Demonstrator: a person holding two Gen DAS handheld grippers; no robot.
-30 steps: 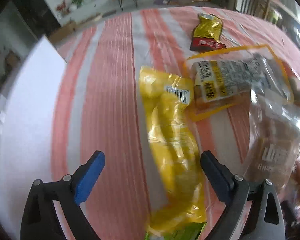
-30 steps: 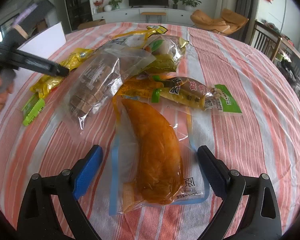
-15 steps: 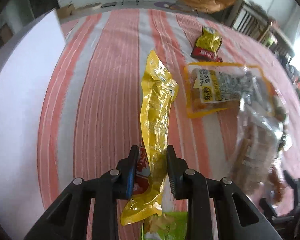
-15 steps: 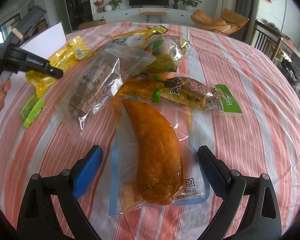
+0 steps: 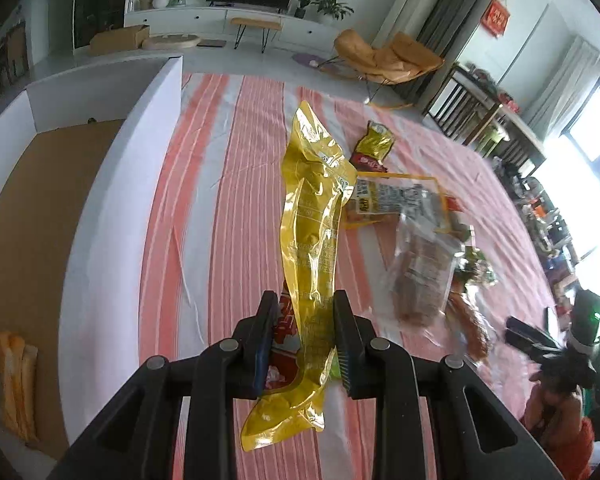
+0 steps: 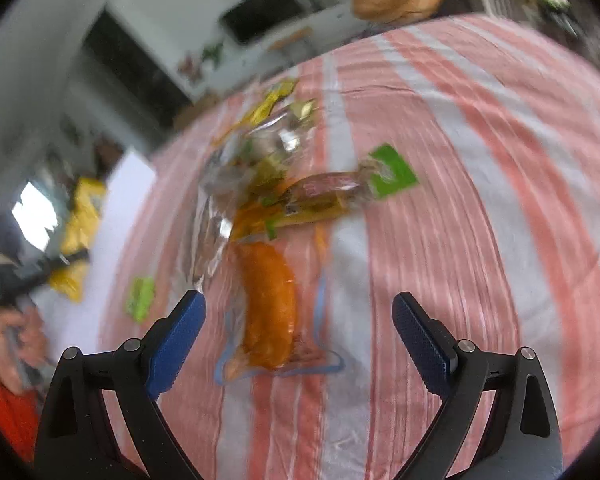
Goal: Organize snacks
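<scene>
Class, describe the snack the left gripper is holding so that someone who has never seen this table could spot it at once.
Start at the pink-and-white striped tablecloth beside the white box. Above the cloth the left gripper is shut on a long yellow packet, lifted clear. The other snacks, such as the clear bag of brown pieces, lie flat on the cloth.

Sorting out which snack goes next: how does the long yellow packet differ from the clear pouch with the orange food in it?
The yellow packet is opaque foil; the clear pouch shows its orange contents. The yellow packet is pinched in the left gripper and off the cloth; the clear pouch lies flat on the striped tablecloth, in front of the open right gripper, untouched. Both are long, sealed snack packs.
</scene>
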